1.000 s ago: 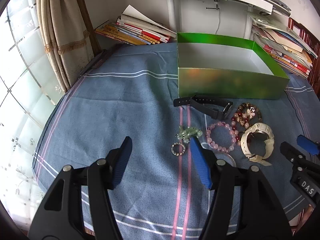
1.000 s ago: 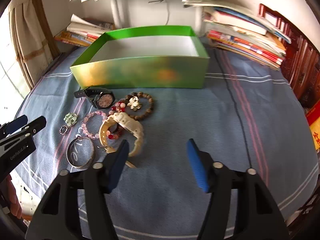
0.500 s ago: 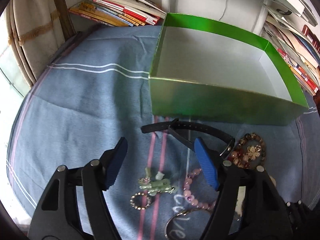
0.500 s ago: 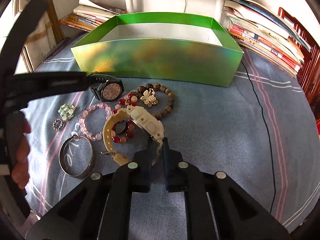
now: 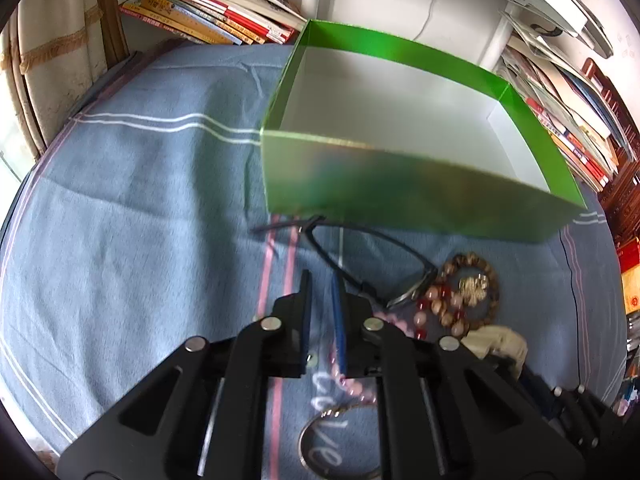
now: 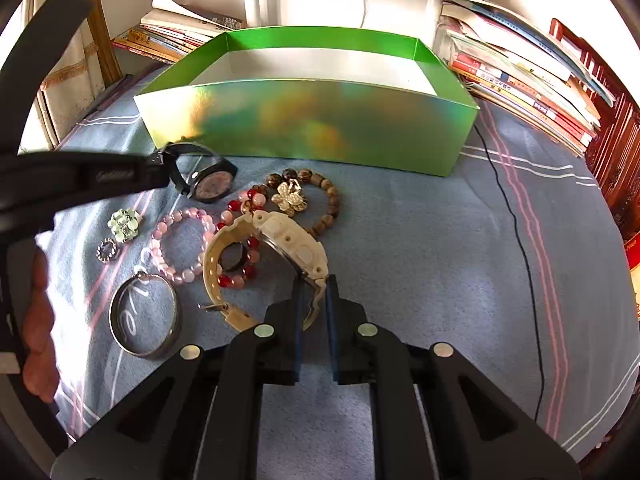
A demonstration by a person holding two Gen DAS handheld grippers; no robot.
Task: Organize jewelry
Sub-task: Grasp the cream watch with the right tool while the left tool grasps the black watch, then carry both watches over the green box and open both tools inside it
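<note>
Jewelry lies on a blue cloth in front of an empty green box [image 6: 312, 128] [image 5: 400, 192]. My right gripper [image 6: 312, 284] is shut on the strap of the cream watch [image 6: 296, 240], which rests on the cloth. My left gripper [image 5: 320, 276] [image 6: 158, 164] points down at the black watch [image 6: 212, 186] [image 5: 380, 236]; its jaws are closing and pinch the thin black strap. Nearby lie a pink bead bracelet [image 6: 176, 240], a wooden bead bracelet with a gold flower [image 6: 328, 200], a silver bangle [image 6: 144, 320], a green brooch [image 6: 125, 224] and a small ring [image 6: 107, 250].
Stacks of books [image 6: 520, 80] [image 5: 224, 16] flank the box at the back left and right. A curtain [image 5: 52, 60] hangs on the left. A thin black cable [image 6: 516, 220] runs across the cloth on the right. A hand [image 6: 38, 320] holds the left gripper.
My left gripper moved forward from the brooch to the black watch, and its jaws came together on the strap. My right gripper closed on the cream watch strap, then stayed still.
</note>
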